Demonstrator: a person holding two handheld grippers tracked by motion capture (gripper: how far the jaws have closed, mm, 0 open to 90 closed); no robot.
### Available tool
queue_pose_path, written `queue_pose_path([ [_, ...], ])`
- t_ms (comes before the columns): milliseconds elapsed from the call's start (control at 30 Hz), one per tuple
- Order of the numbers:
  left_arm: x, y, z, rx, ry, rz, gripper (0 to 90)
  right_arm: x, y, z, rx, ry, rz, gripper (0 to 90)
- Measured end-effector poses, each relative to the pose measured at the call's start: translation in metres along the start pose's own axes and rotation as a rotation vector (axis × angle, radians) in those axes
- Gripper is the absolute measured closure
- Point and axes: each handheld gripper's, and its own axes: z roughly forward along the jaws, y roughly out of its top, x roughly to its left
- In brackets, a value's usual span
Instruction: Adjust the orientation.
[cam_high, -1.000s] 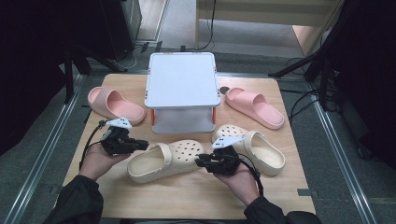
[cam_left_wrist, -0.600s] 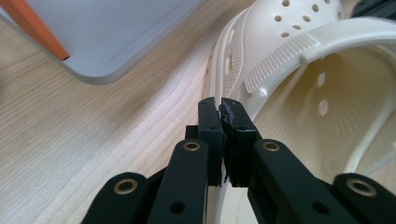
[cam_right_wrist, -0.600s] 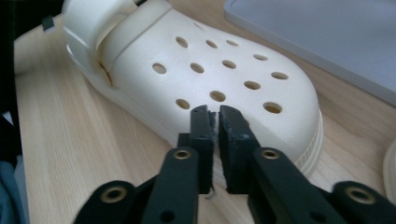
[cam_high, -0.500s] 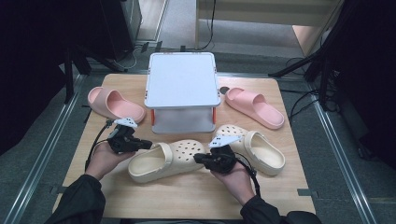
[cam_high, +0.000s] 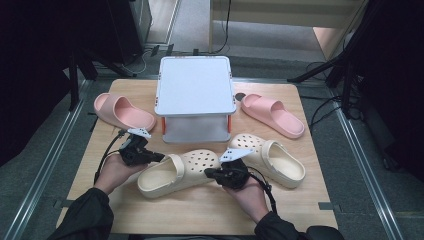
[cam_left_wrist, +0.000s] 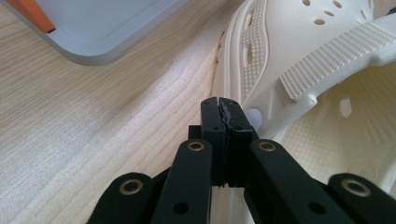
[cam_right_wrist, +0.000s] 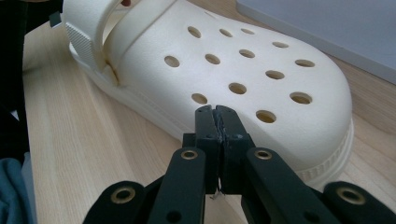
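Your left gripper (cam_high: 156, 157) sits at the heel end of the near cream clog (cam_high: 175, 171), jaws pressed together on nothing, tips just beside the strap rivet in the left gripper view. The clog lies on the tabletop (cam_high: 100, 150) in front of the grey stand (cam_high: 195, 92). Both pairs of jaws have just been closing with nothing between them. Your right gripper (cam_high: 209, 172), likewise closed and empty, points at the clog's perforated toe. Pushing with closed tips could skid the light clog into the second clog (cam_high: 270, 159) or spin it. Both forearms come in low, wrists angled inward.
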Motion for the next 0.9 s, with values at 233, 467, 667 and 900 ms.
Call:
queue_pose_path([
  [233,-0.012,-0.007,0.002,0.014,-0.035,0.003,89.3,-0.006,0.002,0.001,-0.009,-0.03,0.004,90.0],
  [467,-0.03,-0.007,0.005,-0.015,-0.05,0.018,89.1,-0.011,0.006,0.004,-0.019,-0.038,0.016,90.0],
  [667,-0.04,-0.012,0.002,-0.069,-0.06,-0.024,87.9,-0.016,0.012,0.009,-0.02,-0.062,0.017,90.0],
  [900,-0.047,-0.017,0.001,-0.116,-0.023,-0.076,87.3,-0.021,0.022,0.016,-0.013,-0.068,0.004,89.6],
])
